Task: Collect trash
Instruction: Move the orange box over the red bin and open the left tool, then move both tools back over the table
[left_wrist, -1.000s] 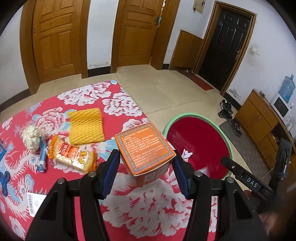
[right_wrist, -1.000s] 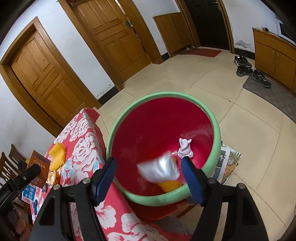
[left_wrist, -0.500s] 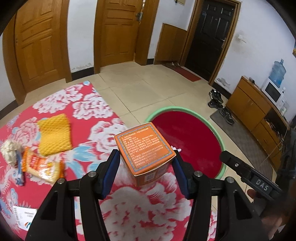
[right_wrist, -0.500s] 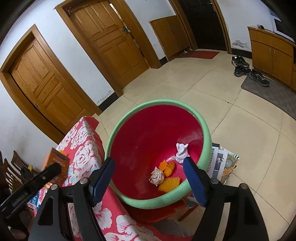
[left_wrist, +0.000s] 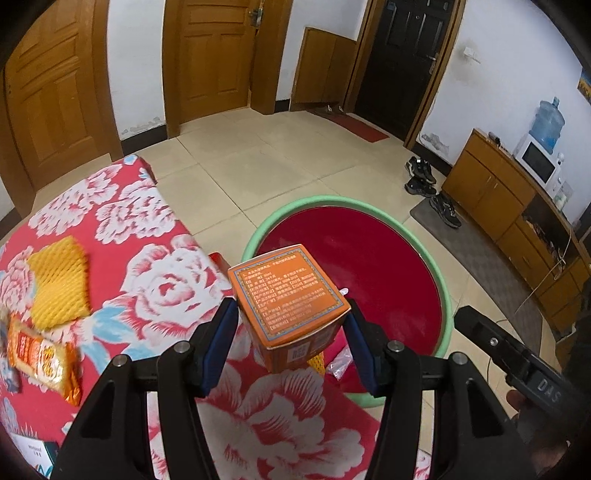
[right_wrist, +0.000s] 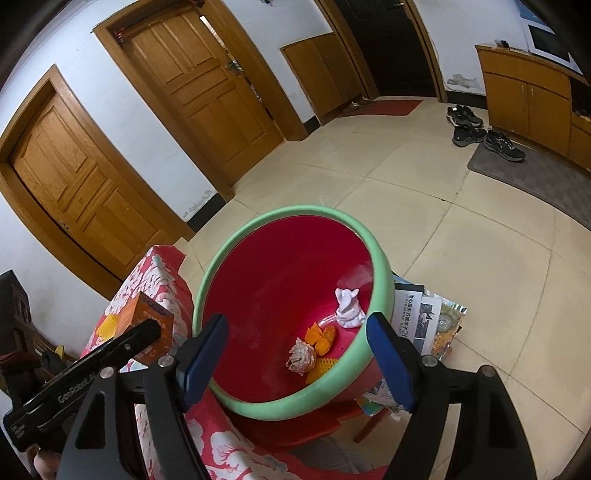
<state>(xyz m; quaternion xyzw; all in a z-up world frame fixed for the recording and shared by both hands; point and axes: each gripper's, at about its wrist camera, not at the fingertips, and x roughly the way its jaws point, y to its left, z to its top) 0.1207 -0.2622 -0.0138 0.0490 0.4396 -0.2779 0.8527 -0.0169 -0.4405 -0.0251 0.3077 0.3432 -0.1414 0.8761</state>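
**Box held at the counter's edge, basin ahead and to the right**

The red basin (left_wrist: 369, 280), green-rimmed, stands past the floral counter (left_wrist: 155, 266) edge, forward-right of the left tool (left_wrist: 290, 338). That tool is clamped on the orange box (left_wrist: 286, 295), which overlaps the near rim. The right tool (right_wrist: 297, 354) hangs wide open and empty above the basin. Wrappers remain on the counter at left.

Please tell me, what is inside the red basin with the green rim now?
In the basin lie a white crumpled tissue, orange peel pieces, a crumpled pinkish wad and a yellow foam net. The near rim hides the bottom part closest to the camera.
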